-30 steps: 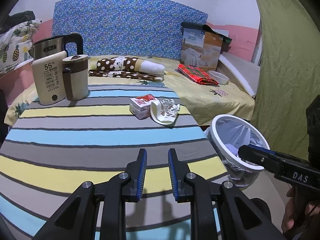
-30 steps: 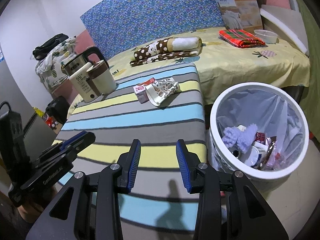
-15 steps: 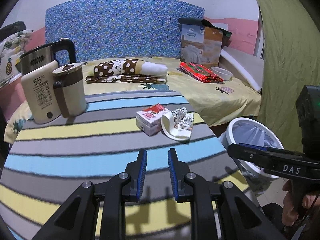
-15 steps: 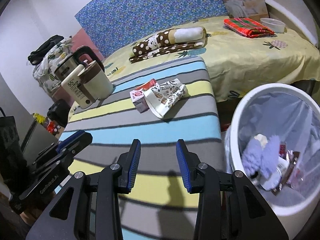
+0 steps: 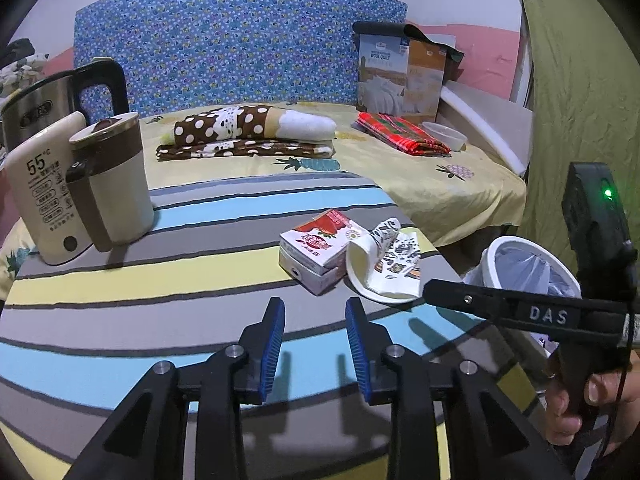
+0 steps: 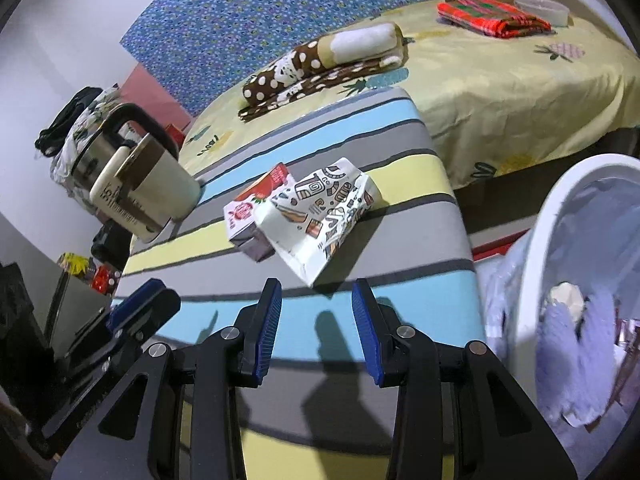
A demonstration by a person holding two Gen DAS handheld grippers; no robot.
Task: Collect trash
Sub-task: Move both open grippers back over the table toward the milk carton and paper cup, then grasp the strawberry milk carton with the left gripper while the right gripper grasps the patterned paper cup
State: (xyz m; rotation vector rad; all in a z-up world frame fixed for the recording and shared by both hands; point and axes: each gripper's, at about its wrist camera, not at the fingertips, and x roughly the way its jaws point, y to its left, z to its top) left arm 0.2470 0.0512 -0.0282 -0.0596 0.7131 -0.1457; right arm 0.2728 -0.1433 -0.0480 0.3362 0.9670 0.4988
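A red-and-white carton (image 5: 316, 246) (image 6: 256, 210) lies on the striped table (image 5: 160, 280) (image 6: 400, 300), with a crushed printed paper cup (image 5: 386, 262) (image 6: 320, 216) leaning against its right side. My left gripper (image 5: 315, 342) hovers just short of the carton; its jaws are opening, with nothing between them. My right gripper (image 6: 316, 326) is open and empty, a short way before the cup. In the left wrist view the right gripper's finger (image 5: 500, 306) reaches in from the right. A white trash bin (image 5: 520, 264) (image 6: 560, 240) with a liner stands off the table's right edge.
A cream kettle (image 5: 44, 188) (image 6: 132, 196), a lidded mug (image 5: 116, 180) and a steel kettle (image 5: 36, 108) stand at the table's far left. Behind lies a yellow bed (image 5: 440, 184) with a polka-dot roll (image 5: 248, 126), red plaid cloth (image 5: 400, 132) and boxes (image 5: 400, 76).
Both grippers have come forward over the table toward the carton and cup, which now look larger. The left gripper's jaws stand wider apart than before; the right gripper's gap is unchanged.
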